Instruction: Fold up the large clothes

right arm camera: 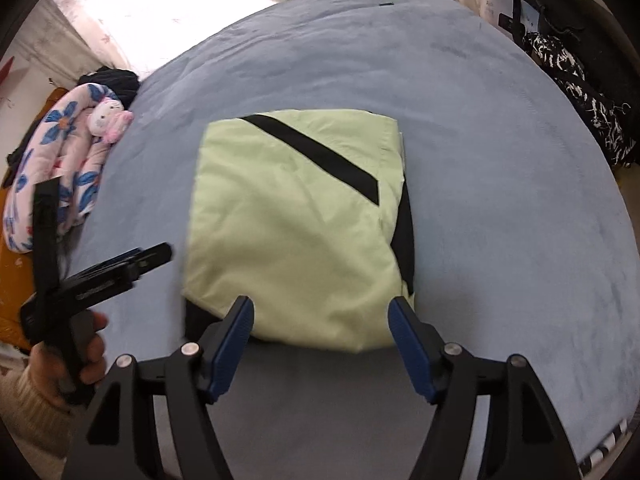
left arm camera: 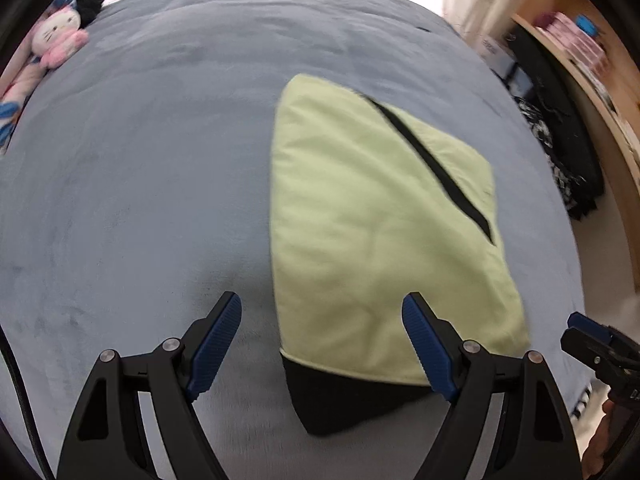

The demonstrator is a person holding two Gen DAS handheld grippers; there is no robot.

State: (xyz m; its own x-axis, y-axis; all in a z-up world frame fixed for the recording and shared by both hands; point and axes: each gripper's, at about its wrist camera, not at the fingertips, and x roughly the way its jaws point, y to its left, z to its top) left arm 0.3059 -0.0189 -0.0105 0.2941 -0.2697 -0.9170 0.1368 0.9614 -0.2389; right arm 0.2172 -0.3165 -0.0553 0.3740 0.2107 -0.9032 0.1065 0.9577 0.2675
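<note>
A pale green garment (left arm camera: 360, 216) with a black diagonal stripe and black lining lies folded into a compact rectangle on the grey-blue bed (left arm camera: 140, 180). It also shows in the right wrist view (right arm camera: 296, 224). My left gripper (left arm camera: 322, 314) is open and empty, hovering over the garment's near left edge. My right gripper (right arm camera: 321, 318) is open and empty just before the garment's near edge. Each gripper shows in the other's view: the right one at the lower right (left arm camera: 588, 336), the left one at the left (right arm camera: 156, 256).
A pink plush toy (left arm camera: 60, 36) and a floral pillow (right arm camera: 52, 160) lie at the bed's left edge. Black-and-white patterned clothes (right arm camera: 580, 92) hang off the right side. A wooden shelf (left arm camera: 580, 52) with small items stands at the right.
</note>
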